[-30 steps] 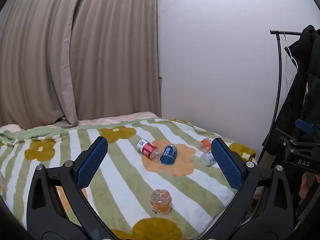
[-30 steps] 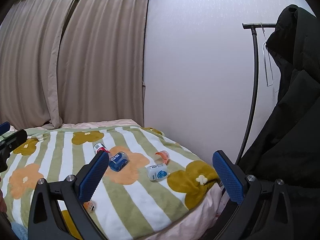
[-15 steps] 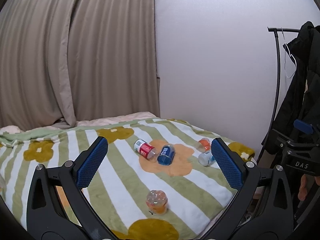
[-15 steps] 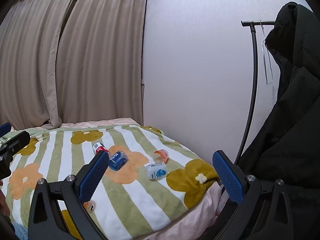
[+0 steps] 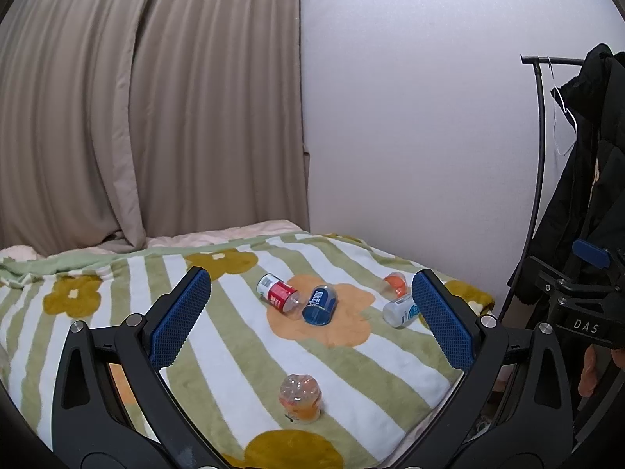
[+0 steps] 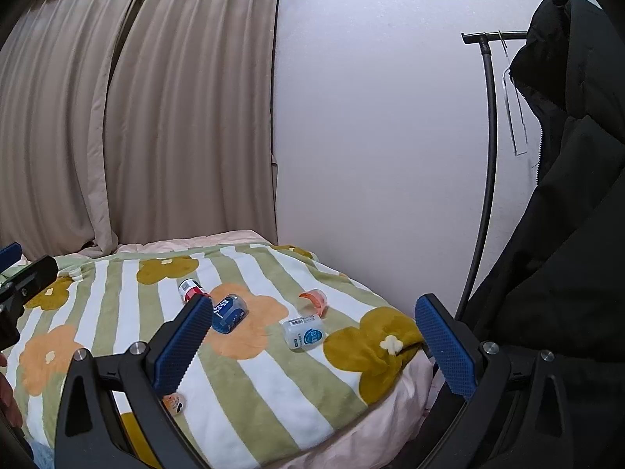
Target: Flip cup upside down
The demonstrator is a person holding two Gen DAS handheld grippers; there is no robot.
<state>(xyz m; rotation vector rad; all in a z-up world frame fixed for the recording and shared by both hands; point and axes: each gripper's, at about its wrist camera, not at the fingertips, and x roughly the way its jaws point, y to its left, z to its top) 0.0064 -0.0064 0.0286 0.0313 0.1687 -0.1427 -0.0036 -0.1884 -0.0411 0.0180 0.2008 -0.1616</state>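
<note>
I hold both claws above the near edge of the bed, and neither has anything in it. My left gripper (image 5: 312, 318) has its blue ribbed pads spread wide; my right gripper (image 6: 314, 342) is spread just as wide.

On the green-and-white striped blanket with orange and mustard flowers (image 5: 242, 355) lie five small cups. Nearest my left claw is the clear plastic cup with orange at its base (image 5: 300, 398), standing alone on a white stripe, well apart from the others; from here I cannot tell which end is up. In the right view it peeks out just below my left pad (image 6: 173, 401).

Further back, on the orange flower, the red-labelled clear cup (image 5: 278, 295) lies on its side, touching or just beside the blue-labelled clear cup (image 5: 321, 305), also tipped over. Off to the right, the white cup with a light-blue label (image 6: 304, 332) lies on its side, and the small orange translucent cup (image 6: 314, 300) lies just behind it.

A black coat on a dark metal rack (image 6: 566, 203) hangs at right, and beige curtains (image 5: 148, 109) hang behind the bed.
</note>
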